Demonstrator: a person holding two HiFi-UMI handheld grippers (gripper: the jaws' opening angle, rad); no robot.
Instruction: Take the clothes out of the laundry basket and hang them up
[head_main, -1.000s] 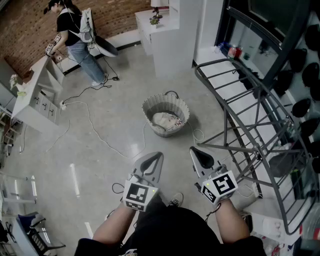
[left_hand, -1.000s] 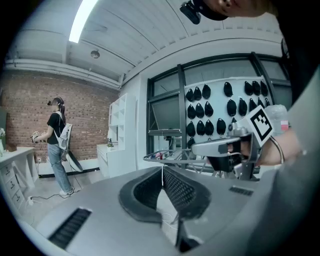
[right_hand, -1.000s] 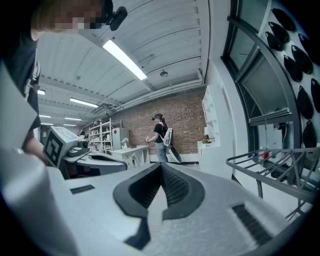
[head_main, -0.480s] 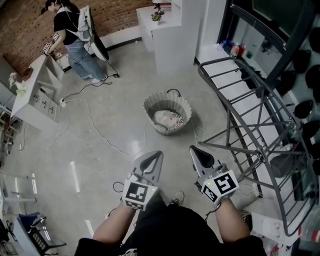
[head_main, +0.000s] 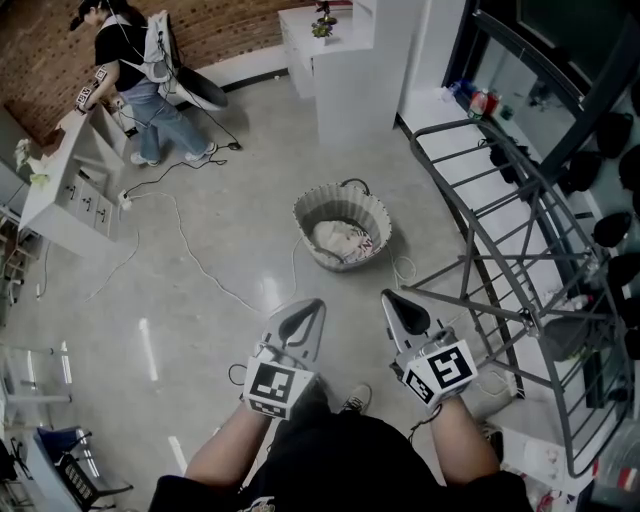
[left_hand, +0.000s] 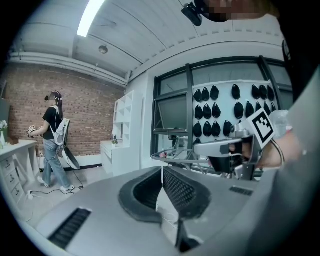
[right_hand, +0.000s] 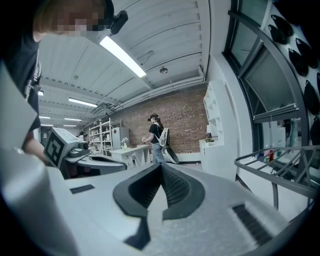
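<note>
Both grippers are riding out front at waist height, pointing ahead and nearly level. This looks like carry posture while closing in on the basket, not a reach yet. The left gripper (head_main: 308, 312) is keeping its jaws pressed together on nothing, and the right gripper (head_main: 394, 303) is doing the same. A shoe (head_main: 352, 400) is showing just below them.

The laundry basket (head_main: 335, 262) is sitting on the floor ahead, well apart from both tips, with the clothes (head_main: 345, 238) still bunched inside. The drying rack (head_main: 500, 235) is standing to the right, near the basket, so I'd guess hanging will be a short carry. Further back are a white cabinet (head_main: 345, 60) and another person (head_main: 130, 70) working at a tabletop.

Versus a second ago, the basket is sitting slightly further right in the head view and the far person is shifting toward the top-left corner. The grippers are holding the same pose, jaws unchanged.
</note>
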